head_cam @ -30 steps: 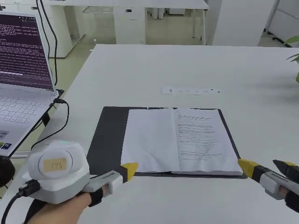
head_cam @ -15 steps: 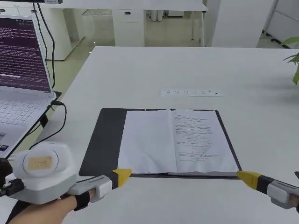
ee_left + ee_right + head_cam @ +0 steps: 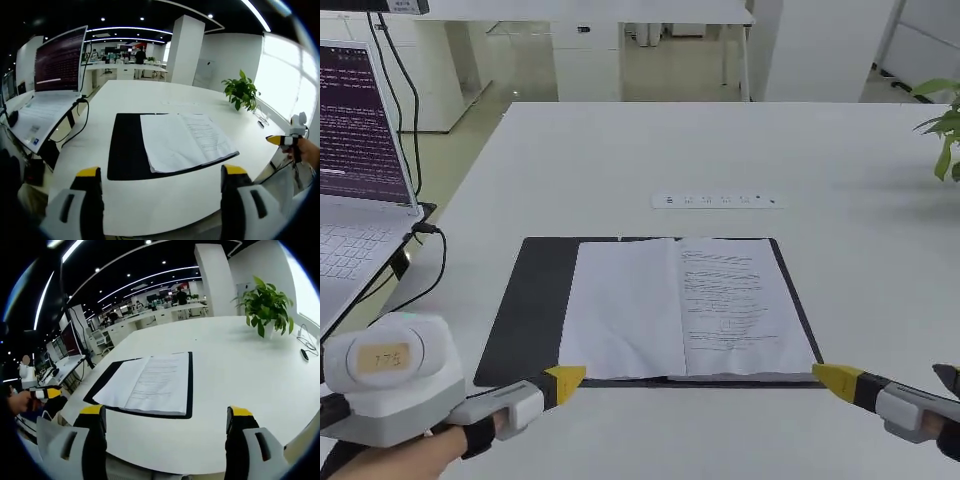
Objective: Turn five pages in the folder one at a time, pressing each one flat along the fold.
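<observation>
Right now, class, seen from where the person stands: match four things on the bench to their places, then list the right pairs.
Things:
1 folder
2 laptop
3 power strip
4 plant

Places:
A far right, green leaves
B centre, lying open
C far left, screen lit
D just beyond the folder

Pairs: 1-B, 2-C, 3-D, 4-A

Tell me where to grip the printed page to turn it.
Pinch the printed page at its free outer edge near the lower right corner, coming from the right with the open right gripper. It lies flat, bound at the centre fold, so probably only that edge lifts.
</observation>
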`<state>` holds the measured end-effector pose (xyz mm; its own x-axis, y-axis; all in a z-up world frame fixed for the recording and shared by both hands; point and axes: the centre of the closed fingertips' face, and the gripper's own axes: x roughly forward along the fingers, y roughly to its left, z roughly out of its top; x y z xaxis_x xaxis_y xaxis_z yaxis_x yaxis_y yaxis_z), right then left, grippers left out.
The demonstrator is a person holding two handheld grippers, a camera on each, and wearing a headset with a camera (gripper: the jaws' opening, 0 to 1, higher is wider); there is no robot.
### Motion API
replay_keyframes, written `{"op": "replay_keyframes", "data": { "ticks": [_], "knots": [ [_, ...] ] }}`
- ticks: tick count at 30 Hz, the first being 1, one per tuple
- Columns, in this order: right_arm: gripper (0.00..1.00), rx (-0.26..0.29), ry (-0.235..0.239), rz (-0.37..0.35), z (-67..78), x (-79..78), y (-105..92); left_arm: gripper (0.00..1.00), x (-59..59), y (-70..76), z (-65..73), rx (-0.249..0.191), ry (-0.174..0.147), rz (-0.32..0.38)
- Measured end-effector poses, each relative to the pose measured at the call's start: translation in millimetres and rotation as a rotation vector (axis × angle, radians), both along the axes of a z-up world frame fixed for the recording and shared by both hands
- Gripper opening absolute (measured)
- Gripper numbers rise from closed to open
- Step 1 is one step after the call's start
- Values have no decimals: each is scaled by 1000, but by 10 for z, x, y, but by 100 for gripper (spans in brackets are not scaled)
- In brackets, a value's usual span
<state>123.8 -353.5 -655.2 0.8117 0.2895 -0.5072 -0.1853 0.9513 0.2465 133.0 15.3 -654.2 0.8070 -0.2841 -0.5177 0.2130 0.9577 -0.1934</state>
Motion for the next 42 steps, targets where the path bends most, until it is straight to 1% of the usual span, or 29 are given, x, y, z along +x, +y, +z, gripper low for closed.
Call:
{"op": "replay_keyframes", "data": {
  "ticks": [9, 11, 12, 14, 16, 19, 20, 23, 26, 27, 29, 30, 32, 35, 36, 38, 40, 42],
  "knots": [
    [99, 15, -1, 10, -5, 42, -60, 99, 52, -173, -52, 3, 17, -19],
    [99, 18, 0, 14, -6, 31, -43, 99, 72, -236, -73, 5, 22, -29],
    [99, 22, -2, 16, -14, 34, -46, 99, 92, -283, -81, 8, 17, -40],
    [98, 27, 0, 16, -30, 35, -45, 99, 140, -358, -115, 19, 21, -59],
    [98, 34, 2, 17, -47, 33, -38, 99, 174, -443, -119, 21, 18, -75],
    [98, 37, 3, 19, -61, 26, -29, 99, 264, -631, -142, 27, 18, -119],
    [98, 42, 4, 21, -61, 17, -16, 99, 276, -654, -143, 29, 17, -125],
    [98, 48, 2, 20, -66, 16, -8, 99, 368, -864, -148, 36, 11, -173],
    [98, 52, -1, 20, -73, 4, 0, 94, 447, -1019, -184, 46, 16, -214],
    [98, 52, -2, 19, -77, 0, 0, 95, 495, -1080, -199, 47, 12, -225],
    [98, 55, -2, 19, -83, -10, 8, 95, 551, -1173, -209, 49, 4, -242],
    [97, 56, -4, 18, -83, -13, 13, 94, 578, -1249, -230, 54, 9, -262],
    [97, 58, -3, 15, -96, -21, 18, 94, 616, -1374, -261, 61, 12, -287],
    [97, 58, -3, 8, -100, -37, 24, 93, 661, -1544, -319, 58, 18, -318],
    [97, 64, -5, 5, -97, -42, 28, 92, 672, -1626, -344, 55, 21, -335],
    [97, 70, -8, -9, -92, -45, 21, 92, 679, -1724, -375, 60, 24, -353],
    [97, 71, -12, -10, -86, -48, 22, 91, 702, -1843, -424, 60, 24, -377],
    [97, 75, -12, -14, -82, -53, 25, 90, 733, -1961, -454, 58, 15, -398]
  ]
}}
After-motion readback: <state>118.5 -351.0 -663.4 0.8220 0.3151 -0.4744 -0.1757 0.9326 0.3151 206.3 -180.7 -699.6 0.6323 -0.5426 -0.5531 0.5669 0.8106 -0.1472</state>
